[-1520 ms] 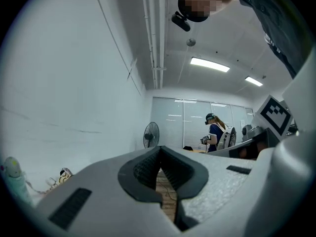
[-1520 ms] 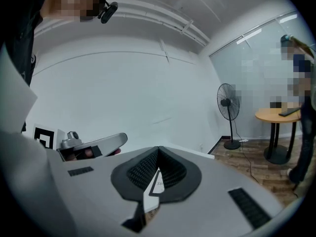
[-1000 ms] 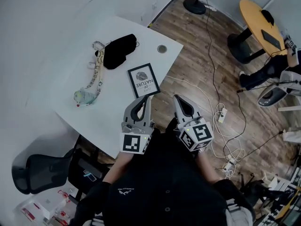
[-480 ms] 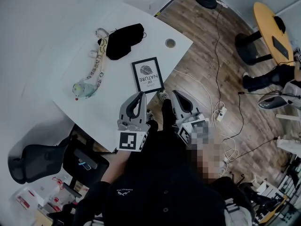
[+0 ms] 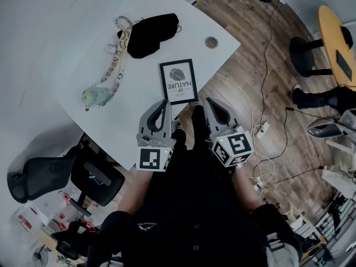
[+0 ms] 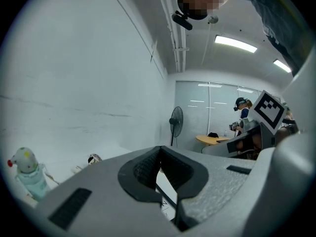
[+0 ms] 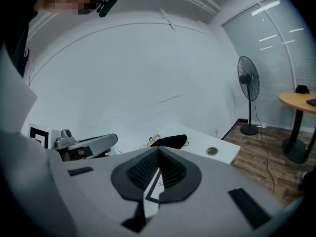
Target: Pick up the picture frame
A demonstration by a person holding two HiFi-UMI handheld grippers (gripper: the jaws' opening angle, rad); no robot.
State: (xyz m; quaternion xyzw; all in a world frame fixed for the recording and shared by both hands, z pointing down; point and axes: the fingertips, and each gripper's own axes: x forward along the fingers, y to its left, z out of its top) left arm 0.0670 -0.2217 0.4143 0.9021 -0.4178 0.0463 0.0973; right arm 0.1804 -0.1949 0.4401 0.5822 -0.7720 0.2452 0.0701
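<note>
**Item: picture frame** (image 5: 178,81). Upright rectangle with a narrow black border and a white face. The face carries a round dark swirl emblem above a few lines of dark lettering, and the largest word reads "NATURE". From the head view the print is upside down. The frame lies flat on the white table (image 5: 67,32), close to the table's near edge and slightly askew to it, with nothing touching it. In the right gripper view a white strip with a black edge (image 7: 154,190) shows below the jaws, and this is probably the same frame.

**Left gripper** (image 5: 162,107). Jaws closed together with nothing between them. It is held just short of the frame's near end, over the table edge.

**Right gripper** (image 5: 214,107). Jaws likewise closed and empty. It sits beside the left gripper, off the table's edge and over the wood floor (image 5: 267,82).

**Other table contents:**
- Black pouch (image 5: 151,33), lying beyond the frame.
- Patterned lanyard (image 5: 115,60), running from the pouch to a pale green bottle-like object (image 5: 97,97).
- Round cable grommet (image 5: 211,41).

**Surroundings:**
- Black office chair (image 5: 44,179).
- Loose cables (image 5: 261,143).
</note>
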